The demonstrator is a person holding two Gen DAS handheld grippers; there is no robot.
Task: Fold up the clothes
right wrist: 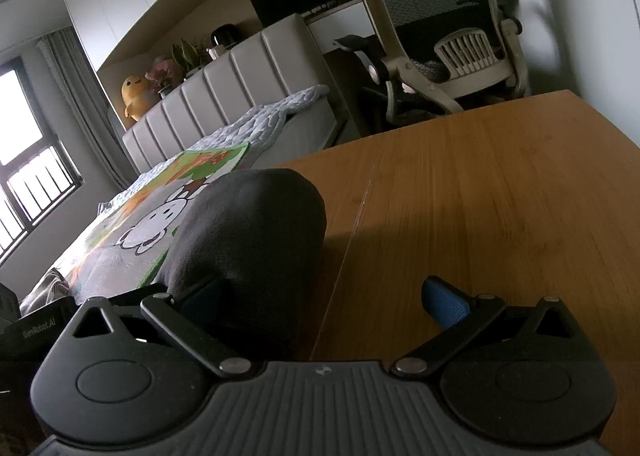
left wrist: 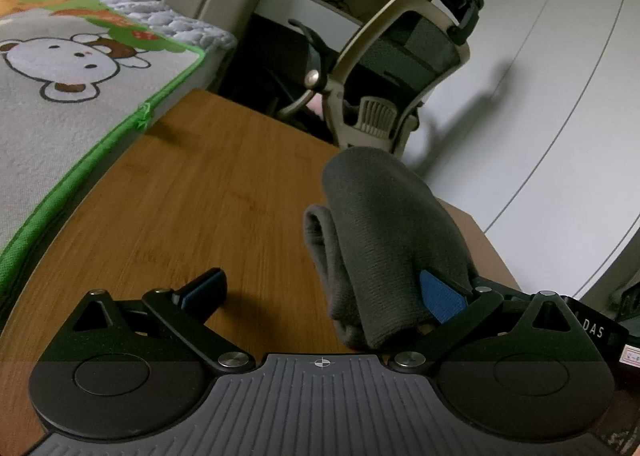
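The left gripper has its two fingers spread wide apart. A dark grey folded garment drapes over its right finger, covering most of that finger's blue pad; the cloth hangs down on the inner side of the finger and sits above the wooden table. The left finger stands clear of the cloth, with bare tabletop between the two. A rolled edge of the fabric shows on the garment's left side, so the cloth lies in more than one layer.

The right gripper is likewise wide open. Here the same dark garment bulges over the left finger, hiding most of its pad, while the right finger with its blue pad stands apart from the cloth over the wooden table. Neither gripper pinches the fabric between both fingers; in each view it rests against one finger only.

One garment is visible, two grippers, four fingers. Beyond the table there is one bed with a padded headboard, one cartoon-printed blanket with a green border, one mesh-backed office chair and one yellow plush toy on the shelf behind the headboard.
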